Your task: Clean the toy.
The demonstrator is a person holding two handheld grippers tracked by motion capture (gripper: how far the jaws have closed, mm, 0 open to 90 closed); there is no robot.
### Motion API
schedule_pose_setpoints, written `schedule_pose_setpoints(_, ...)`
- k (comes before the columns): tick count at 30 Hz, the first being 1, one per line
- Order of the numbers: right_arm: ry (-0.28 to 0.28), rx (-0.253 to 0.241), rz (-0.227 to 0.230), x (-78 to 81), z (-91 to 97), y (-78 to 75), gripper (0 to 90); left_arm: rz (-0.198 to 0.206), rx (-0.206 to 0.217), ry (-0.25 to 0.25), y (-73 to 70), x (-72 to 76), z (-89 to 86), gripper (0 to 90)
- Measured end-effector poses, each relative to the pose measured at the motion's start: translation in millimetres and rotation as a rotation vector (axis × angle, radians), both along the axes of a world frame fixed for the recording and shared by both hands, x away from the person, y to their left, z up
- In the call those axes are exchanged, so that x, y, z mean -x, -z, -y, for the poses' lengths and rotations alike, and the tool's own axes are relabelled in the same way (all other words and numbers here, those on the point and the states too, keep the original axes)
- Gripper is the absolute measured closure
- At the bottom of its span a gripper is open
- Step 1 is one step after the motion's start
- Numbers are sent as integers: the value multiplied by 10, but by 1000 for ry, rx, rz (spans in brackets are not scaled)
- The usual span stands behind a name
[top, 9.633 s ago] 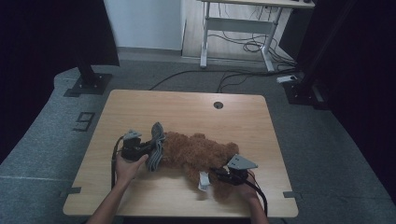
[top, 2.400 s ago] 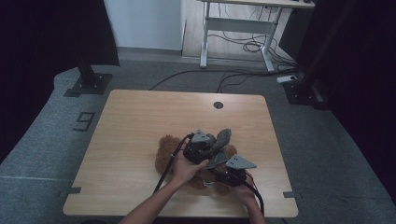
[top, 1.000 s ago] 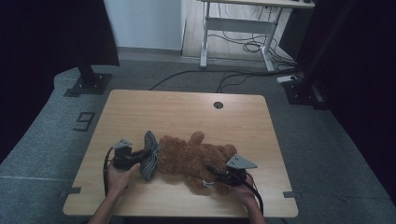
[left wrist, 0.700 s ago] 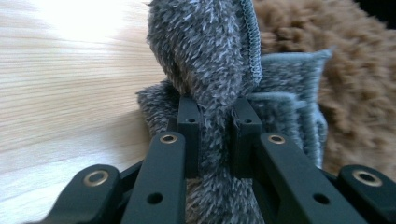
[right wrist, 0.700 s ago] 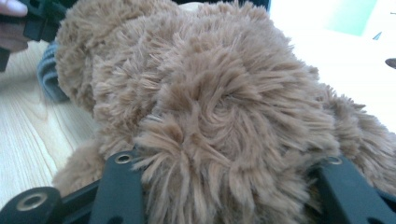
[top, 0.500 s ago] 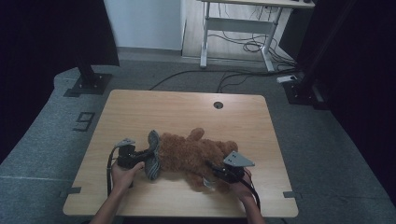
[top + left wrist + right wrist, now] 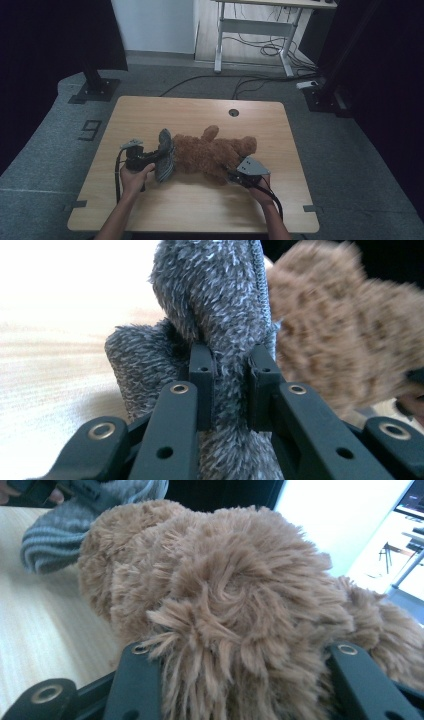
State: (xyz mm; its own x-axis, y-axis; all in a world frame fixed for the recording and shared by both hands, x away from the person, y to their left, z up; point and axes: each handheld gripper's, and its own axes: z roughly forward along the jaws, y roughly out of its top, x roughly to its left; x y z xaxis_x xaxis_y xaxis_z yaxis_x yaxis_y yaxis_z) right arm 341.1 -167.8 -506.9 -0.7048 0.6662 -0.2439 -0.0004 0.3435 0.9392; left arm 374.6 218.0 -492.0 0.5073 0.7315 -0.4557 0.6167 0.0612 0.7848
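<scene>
My right gripper (image 7: 234,176), close to the table's (image 7: 200,210) near edge, is clamped on a brown plush bear (image 7: 215,152); my left gripper (image 7: 157,159) pinches a grey knitted garment (image 7: 165,155) at the bear's left end. The bear lies mid-table, long axis left to right, so the garment sits nearer my left hand, ready to pull along it, I judge

A light wooden counter (image 7: 150,115) is seen, a round grommet hole (image 7: 233,112) near its far edge; a brown plush bear (image 7: 212,152) is laid mid-counter, toward the near edge.
</scene>
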Motion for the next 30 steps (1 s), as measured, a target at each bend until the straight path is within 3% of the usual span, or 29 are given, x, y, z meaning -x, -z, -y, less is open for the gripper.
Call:
schedule_pose_setpoints(3,-12,-14,3,49,18,64,536,37,-11,14,-159,11,69,770)
schedule_pose_setpoints(6,-28,5,19,103,15,94,536,63,-18,35,-320,-46,200,768)
schedule_pose_setpoints(12,-49,25,28,187,37,148,530,72,-70,75,-502,-246,534,765)
schedule_pose_setpoints(16,-55,31,23,222,51,159,519,44,-117,103,-460,-355,709,762)
schedule_pose_setpoints(22,-65,18,-2,229,78,166,477,40,-127,117,-339,-301,707,774)
schedule_pose_setpoints(26,-67,-7,-38,228,86,162,397,56,-122,117,-259,-210,694,782)
schedule_pose_setpoints(30,-53,-57,-97,254,102,127,235,92,-119,108,-204,-86,700,786)
